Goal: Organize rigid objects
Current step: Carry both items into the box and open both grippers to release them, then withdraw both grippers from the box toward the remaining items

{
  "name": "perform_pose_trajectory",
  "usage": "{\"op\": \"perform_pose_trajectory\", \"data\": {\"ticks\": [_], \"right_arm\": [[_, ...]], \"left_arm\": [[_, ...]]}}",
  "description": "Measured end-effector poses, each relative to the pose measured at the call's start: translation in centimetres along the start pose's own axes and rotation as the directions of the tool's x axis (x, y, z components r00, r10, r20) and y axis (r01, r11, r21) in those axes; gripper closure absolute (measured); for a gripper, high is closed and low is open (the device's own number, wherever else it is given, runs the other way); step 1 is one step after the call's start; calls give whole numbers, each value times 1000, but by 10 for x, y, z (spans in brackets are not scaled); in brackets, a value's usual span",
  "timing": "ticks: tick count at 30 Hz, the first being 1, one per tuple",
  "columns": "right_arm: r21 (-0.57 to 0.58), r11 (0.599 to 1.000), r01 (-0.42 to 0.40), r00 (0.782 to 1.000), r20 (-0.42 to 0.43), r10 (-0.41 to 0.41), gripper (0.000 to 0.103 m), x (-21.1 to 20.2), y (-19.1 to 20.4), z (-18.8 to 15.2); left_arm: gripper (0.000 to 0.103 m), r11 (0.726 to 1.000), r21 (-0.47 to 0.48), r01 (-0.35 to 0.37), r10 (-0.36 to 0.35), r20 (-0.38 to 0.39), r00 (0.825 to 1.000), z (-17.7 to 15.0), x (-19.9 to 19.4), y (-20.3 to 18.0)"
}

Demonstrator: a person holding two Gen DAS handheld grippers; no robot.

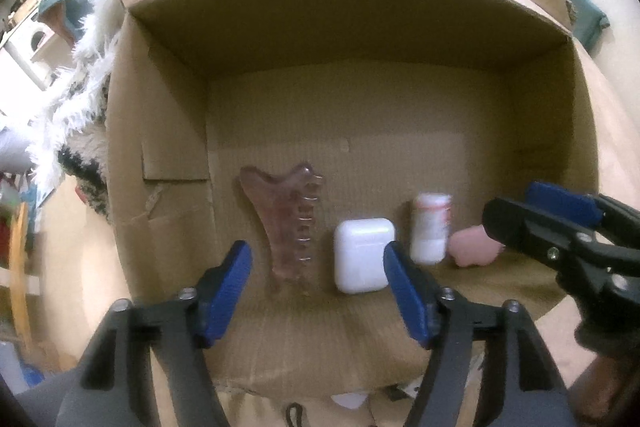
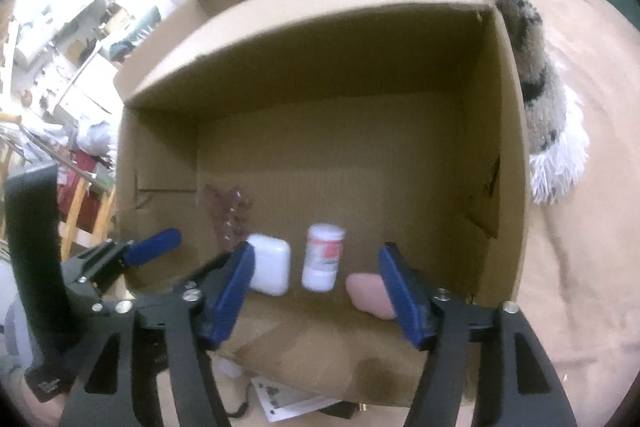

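Cardboard box [image 1: 168,131] floor: comb [image 1: 290,223] sharp only left view; both hand-held grippers spread, empty.

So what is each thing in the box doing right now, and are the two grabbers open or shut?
cardboard box: open at the top, four things in a row on its floor
comb: lying flat, leftmost
white case: lid shut, lying down
small bottle: lying in the row, blurred
pink piece: lying flat, rightmost
left gripper: open, holding nothing
right gripper: open, holding nothing
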State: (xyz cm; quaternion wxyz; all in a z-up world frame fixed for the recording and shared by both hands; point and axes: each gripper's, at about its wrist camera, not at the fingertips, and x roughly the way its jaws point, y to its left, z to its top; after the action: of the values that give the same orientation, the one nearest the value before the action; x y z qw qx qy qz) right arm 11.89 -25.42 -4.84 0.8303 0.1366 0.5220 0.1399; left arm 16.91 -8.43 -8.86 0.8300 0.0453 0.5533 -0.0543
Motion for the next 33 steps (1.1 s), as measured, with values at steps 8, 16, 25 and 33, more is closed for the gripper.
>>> {"op": "perform_pose_trajectory", "data": {"ticks": [8,16,25,33], "right_arm": [[15,1000,-20,1000,23,20,23,-8,-5,0],[11,999,-30,998,55,29,23,-20,3,-2],[25,1000,-16,997,81,14,23,-49,4,-24],[85,996,-26,997,79,20,23,-63,1,-55]], "left_arm": [[35,1000,-5,3,-3,11,1000,3,-9,6],[35,1000,-12,17,-17,47,999,-3,-33,11],[35,993,-99,63,-56,74,996,-28,-68,34],[35,989,-130,66,-61,38,997,-64,-76,43]]}}
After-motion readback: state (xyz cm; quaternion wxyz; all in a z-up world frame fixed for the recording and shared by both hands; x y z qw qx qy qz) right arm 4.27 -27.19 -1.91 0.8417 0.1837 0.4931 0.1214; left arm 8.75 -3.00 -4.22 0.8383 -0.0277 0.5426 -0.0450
